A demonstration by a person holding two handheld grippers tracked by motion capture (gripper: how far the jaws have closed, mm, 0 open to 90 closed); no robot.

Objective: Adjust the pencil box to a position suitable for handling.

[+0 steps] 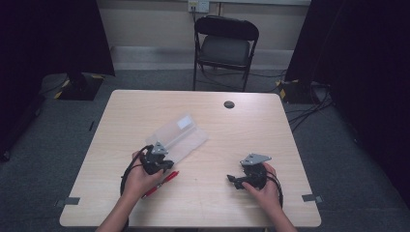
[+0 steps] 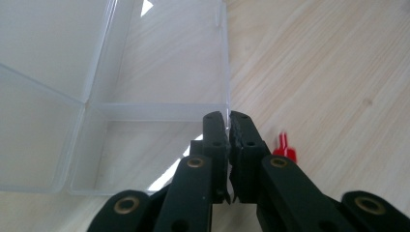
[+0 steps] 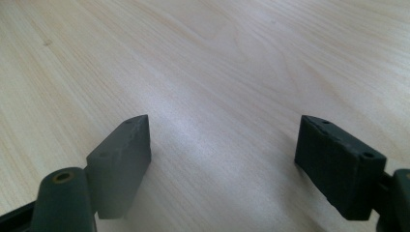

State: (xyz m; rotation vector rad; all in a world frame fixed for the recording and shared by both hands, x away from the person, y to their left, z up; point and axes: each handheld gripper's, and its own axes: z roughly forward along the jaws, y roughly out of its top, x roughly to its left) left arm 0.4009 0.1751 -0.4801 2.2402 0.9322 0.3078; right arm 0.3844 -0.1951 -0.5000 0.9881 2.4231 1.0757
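table (image 1: 203,193), jaws pinch box wall (image 2: 225,72)

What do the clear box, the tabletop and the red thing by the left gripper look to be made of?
Clear box: looks like thin transparent plastic, glossy; the wood grain shows through its walls and floor. The left gripper is shut on one wall's edge.
Tabletop: pale wood-grain surface, matte with a soft sheen, possibly laminate rather than solid wood.
Red thing: smooth and bright red, probably plastic; too small to be sure.

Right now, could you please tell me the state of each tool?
Left tool: closed on the side wall of the clear plastic box.
Right tool: open, holding nothing, above the bare table.
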